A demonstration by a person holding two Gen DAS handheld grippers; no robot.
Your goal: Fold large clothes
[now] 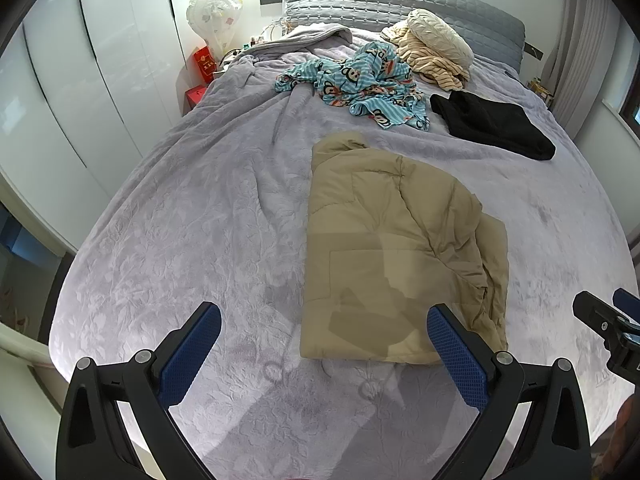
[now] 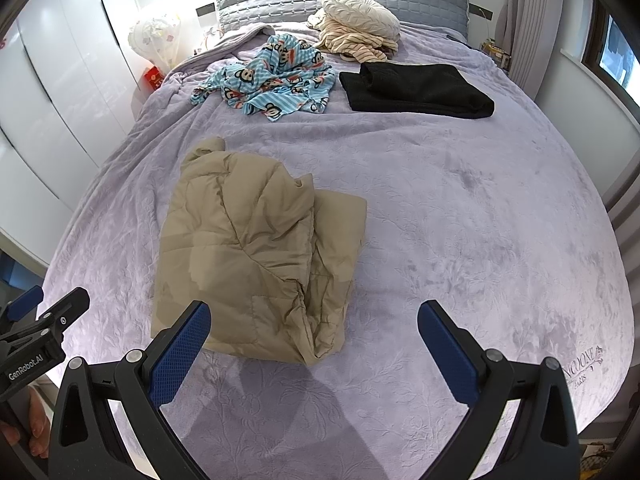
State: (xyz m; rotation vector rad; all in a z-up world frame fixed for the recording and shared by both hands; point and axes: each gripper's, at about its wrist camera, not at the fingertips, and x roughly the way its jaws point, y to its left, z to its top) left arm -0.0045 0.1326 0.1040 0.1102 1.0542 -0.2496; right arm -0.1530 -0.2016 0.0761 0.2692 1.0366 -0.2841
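Here: folded tan jacket (image 2: 256, 256) on bed; "GenRobot.AI" (left hand-held gripper (image 2: 44, 300)); both spread wide.

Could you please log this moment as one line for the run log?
left hand-held gripper: open, empty | right hand-held gripper: open, empty | tan jacket: folded on bed | black garment: folded

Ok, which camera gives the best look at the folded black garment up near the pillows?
The right wrist view: the black garment lies nearer the picture's middle, its whole outline and folded top layer clear. The left wrist view shows it too, unobstructed, but pushed toward the right and more distorted.
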